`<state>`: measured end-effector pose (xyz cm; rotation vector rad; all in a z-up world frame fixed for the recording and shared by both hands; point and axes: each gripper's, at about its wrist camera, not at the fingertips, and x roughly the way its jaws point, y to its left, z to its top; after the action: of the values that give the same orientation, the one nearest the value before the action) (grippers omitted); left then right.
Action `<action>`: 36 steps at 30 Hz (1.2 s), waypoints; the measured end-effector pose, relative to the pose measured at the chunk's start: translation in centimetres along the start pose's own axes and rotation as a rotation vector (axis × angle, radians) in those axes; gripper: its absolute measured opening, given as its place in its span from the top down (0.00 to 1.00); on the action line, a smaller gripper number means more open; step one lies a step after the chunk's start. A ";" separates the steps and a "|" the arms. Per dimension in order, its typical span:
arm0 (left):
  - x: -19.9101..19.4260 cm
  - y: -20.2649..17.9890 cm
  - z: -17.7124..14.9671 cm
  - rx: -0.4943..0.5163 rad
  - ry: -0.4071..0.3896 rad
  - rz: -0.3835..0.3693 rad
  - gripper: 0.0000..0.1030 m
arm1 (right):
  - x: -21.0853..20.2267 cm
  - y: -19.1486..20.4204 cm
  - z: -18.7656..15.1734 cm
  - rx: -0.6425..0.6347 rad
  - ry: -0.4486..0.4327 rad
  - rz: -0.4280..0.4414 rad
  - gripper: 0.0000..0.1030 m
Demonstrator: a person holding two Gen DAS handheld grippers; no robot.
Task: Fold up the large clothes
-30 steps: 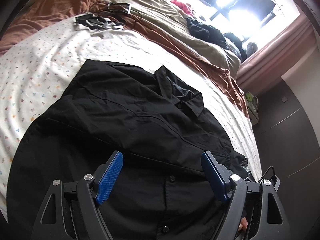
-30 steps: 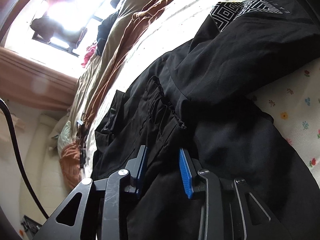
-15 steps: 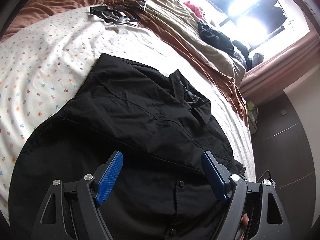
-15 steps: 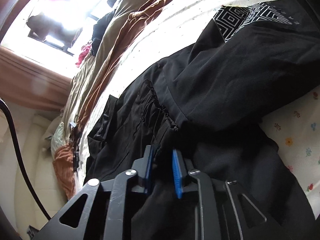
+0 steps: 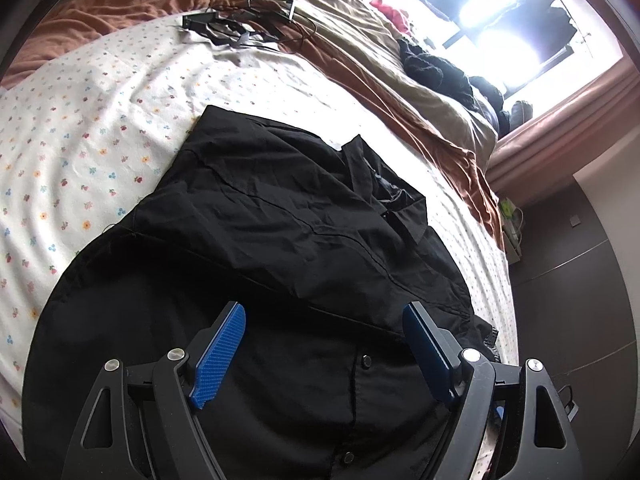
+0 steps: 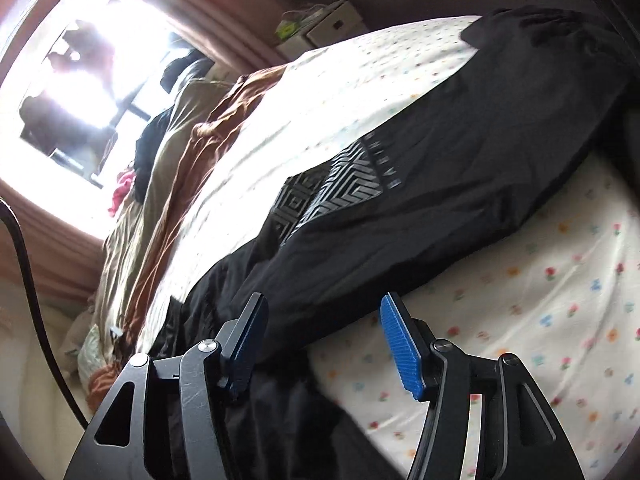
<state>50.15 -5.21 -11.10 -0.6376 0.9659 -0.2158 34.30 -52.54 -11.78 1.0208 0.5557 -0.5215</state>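
A black button-up shirt lies front up on the flowered bed sheet, collar toward the window, with one sleeve folded across its chest. My left gripper is open and empty, hovering over the shirt's lower front. My right gripper is open and empty, low over the sheet. Its fingers straddle the edge of a black garment with a grey geometric print. More black cloth lies under its left finger.
A brown and tan duvet is bunched along the far side of the bed below the bright window. Black cables and a small device lie at the head end. Dark clothes sit on the duvet. Boxes stand beyond the bed.
My right gripper was closing on a gathered fold of black cloth; now it is wide open, has let go and has swung right. My left gripper has drawn back a little, staying open.
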 end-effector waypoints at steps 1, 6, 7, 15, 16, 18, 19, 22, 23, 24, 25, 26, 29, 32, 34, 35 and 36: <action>-0.1 0.0 0.0 -0.004 -0.002 -0.002 0.21 | -0.4 -0.9 0.6 0.010 -0.014 -0.028 0.43; -0.6 -0.2 0.1 -0.006 -0.015 -0.008 0.21 | -2.6 -5.9 3.0 0.123 -0.069 -0.100 0.43; -0.6 -0.2 0.1 -0.008 -0.016 -0.008 0.20 | -2.9 -6.6 3.3 0.137 -0.076 -0.108 0.43; -0.1 -0.4 -0.1 0.001 -0.004 0.006 0.20 | -1.1 -7.7 4.0 0.146 -0.025 -0.094 0.43; 0.0 -0.5 -0.1 0.001 -0.003 0.008 0.20 | -0.8 -7.6 3.9 0.142 -0.018 -0.086 0.43; 0.1 -0.4 -0.1 -0.001 -0.001 0.007 0.20 | -0.2 -7.2 4.1 0.132 0.007 -0.069 0.43; 0.2 -0.4 -0.1 -0.003 0.002 0.007 0.20 | 0.2 -7.2 4.3 0.126 0.025 -0.052 0.43; 0.5 -0.3 -0.2 -0.006 0.012 0.006 0.20 | 0.6 -8.4 4.9 0.154 0.054 -0.004 0.43; 0.5 -0.3 -0.1 -0.008 0.014 0.006 0.20 | 0.4 -8.7 5.0 0.152 0.045 -0.012 0.52; 0.6 -0.1 -0.1 -0.012 0.014 0.006 0.20 | 0.2 -8.8 5.2 0.139 0.032 -0.029 0.74; 0.6 -0.1 -0.1 -0.017 0.015 0.005 0.20 | 0.0 -8.9 5.3 0.128 0.020 -0.036 0.85; 0.6 0.0 -0.1 -0.020 0.015 0.003 0.20 | -0.2 -9.0 5.5 0.124 0.009 -0.017 0.94; 0.6 0.1 -0.1 -0.032 0.013 0.005 0.20 | -1.3 -7.9 5.6 0.089 -0.034 0.046 0.96; 0.5 0.0 -0.1 -0.027 0.012 0.003 0.20 | -2.8 -4.7 5.3 0.019 -0.064 0.131 0.96; 0.4 -0.1 -0.1 -0.022 0.010 0.004 0.20 | -3.5 -1.9 4.5 -0.048 -0.070 0.177 0.96; 0.3 -0.1 -0.1 -0.023 0.009 0.004 0.20 | -3.8 -0.5 4.0 -0.083 -0.072 0.193 0.96; 0.2 -0.1 -0.1 -0.025 0.006 0.001 0.20 | -4.1 1.0 3.5 -0.116 -0.072 0.215 0.96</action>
<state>50.20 -5.43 -11.18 -0.6596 0.9760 -0.2056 32.48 -54.60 -7.03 0.9345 0.4015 -0.3307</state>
